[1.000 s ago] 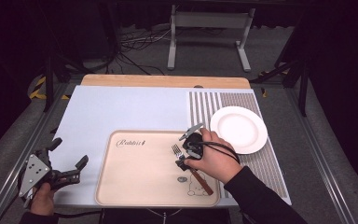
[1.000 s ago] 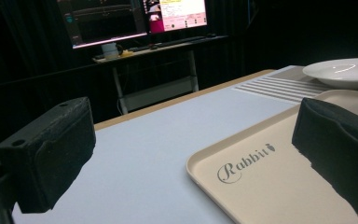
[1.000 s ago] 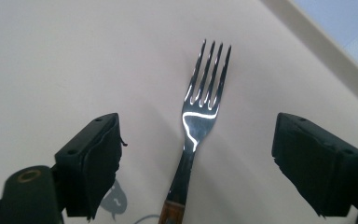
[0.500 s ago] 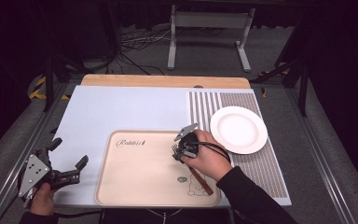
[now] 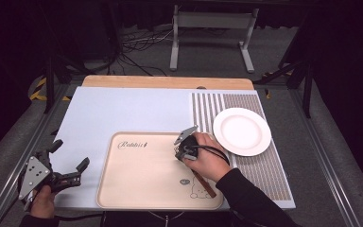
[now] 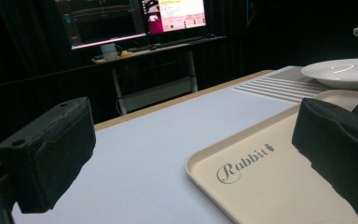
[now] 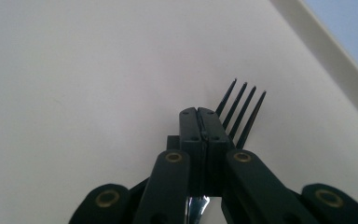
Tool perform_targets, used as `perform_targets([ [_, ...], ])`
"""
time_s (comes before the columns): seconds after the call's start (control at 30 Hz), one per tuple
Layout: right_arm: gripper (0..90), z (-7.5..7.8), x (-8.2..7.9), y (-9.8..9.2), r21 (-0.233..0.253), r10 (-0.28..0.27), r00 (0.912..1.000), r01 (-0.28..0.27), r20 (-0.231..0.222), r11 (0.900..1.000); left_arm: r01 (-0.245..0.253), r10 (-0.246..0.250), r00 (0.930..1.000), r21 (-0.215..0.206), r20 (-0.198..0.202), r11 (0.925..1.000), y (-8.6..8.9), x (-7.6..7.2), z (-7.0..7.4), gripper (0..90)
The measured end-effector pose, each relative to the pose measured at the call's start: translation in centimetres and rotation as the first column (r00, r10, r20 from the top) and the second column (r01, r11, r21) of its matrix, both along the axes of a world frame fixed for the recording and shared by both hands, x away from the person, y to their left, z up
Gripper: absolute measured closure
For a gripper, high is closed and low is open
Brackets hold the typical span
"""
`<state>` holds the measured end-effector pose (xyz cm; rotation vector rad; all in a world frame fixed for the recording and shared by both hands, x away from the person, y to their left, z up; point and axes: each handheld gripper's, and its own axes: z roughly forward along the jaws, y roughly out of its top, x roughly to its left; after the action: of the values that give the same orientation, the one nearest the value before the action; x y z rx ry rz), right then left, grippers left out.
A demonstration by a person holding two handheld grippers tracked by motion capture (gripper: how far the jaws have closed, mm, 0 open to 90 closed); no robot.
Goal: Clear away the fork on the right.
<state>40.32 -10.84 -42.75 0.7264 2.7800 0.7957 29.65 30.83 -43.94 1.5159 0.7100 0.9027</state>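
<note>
I have my right gripper (image 7: pixel 199 116) clamped on the fork (image 7: pixel 240 111), jaws pressed together with the metal neck between them, so I can carry it by its stiffest part. It sits low over the tray (image 5: pixel 137 189), near its right side; I cannot tell if the tines touch the surface. The plate (image 5: pixel 242 131) waits just beyond the tray's right edge, likely where the fork belongs. My left gripper (image 5: pixel 68 172) hangs wide, holding nothing, parked off the tray's left edge to stay clear. The fork has four thin dark tines, a shiny neck and a brown handle (image 5: pixel 204 183) slanting back under my hand.
</note>
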Motion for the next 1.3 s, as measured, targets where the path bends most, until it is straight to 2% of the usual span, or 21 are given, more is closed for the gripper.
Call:
perform_targets([
  [0.3,90.0,-0.6,0.0,0.3,-0.010,0.003,0.9999,-0.003,-0.016,1.000,0.000,0.000,1.0000,0.000,0.000,1.0000,0.0,0.0,0.0,0.2],
  [0.67,90.0,-0.6,0.2,0.1,-0.031,-0.010,0.9999,0.011,0.004,0.999,0.001,-0.001,1.0000,0.000,-0.002,1.0000,0.0,0.0,0.0,0.2],
  [1.1,90.0,-0.4,1.1,-1.7,-0.063,-0.094,0.9953,0.095,0.024,0.994,-0.002,0.002,1.0000,0.000,0.000,1.0000,0.0,0.0,0.0,0.2],
  [1.3,90.0,-0.3,1.4,-2.3,-0.077,-0.113,0.9930,0.116,0.034,0.990,-0.002,0.002,1.0000,0.000,-0.001,1.0000,0.0,0.0,0.0,0.2],
])
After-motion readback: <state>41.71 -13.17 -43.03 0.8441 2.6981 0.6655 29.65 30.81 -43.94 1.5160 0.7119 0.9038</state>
